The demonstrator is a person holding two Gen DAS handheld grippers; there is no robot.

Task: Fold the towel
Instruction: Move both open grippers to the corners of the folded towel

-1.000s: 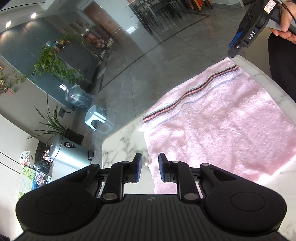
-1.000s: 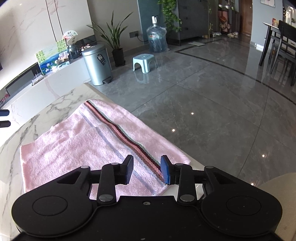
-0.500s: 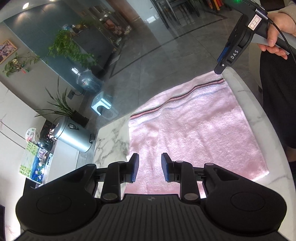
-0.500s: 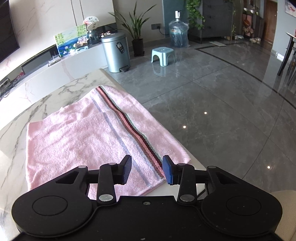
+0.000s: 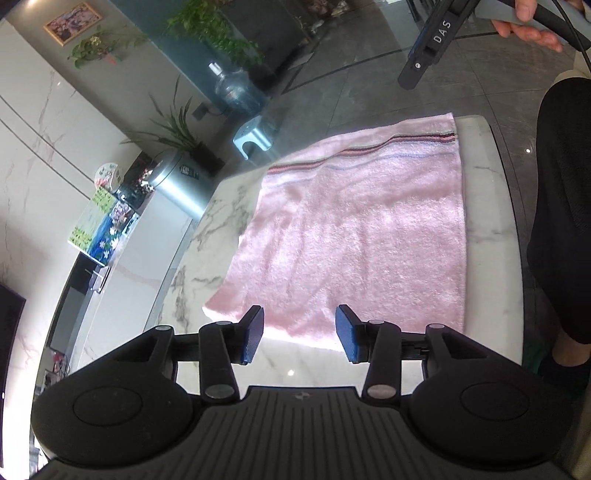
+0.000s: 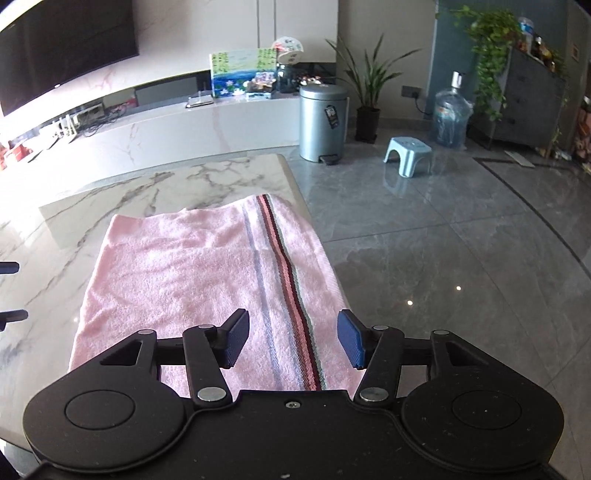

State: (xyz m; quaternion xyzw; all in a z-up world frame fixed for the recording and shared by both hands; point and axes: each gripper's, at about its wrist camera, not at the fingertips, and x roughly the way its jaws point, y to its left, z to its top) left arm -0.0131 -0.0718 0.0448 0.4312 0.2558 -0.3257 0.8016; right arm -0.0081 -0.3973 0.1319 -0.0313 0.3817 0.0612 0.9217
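Change since earlier frames: both grippers' jaws have just been opening; the gaps are clearly wider than a second ago, with nothing between the pads. Both wrist views have rolled, and the left view has drawn back, so more of the towel shows.
Left gripper (image 5: 299, 334): tilted down above the near edge of the towel, jaws spread, pads clear of the cloth.
Right gripper (image 6: 291, 341): tilted down over the striped end of the towel, jaws spread, holding nothing; in the left view it hangs above the far right corner, gripped by a hand (image 5: 528, 26).
Towel (image 5: 354, 236): one, pink, lying flat on the marble table (image 6: 155, 188), its striped band along the table's floor-side edge.
Count: two grippers, one towel, one table; beyond, one bin (image 6: 323, 122), one stool (image 6: 408, 149), one water bottle (image 6: 452, 110).
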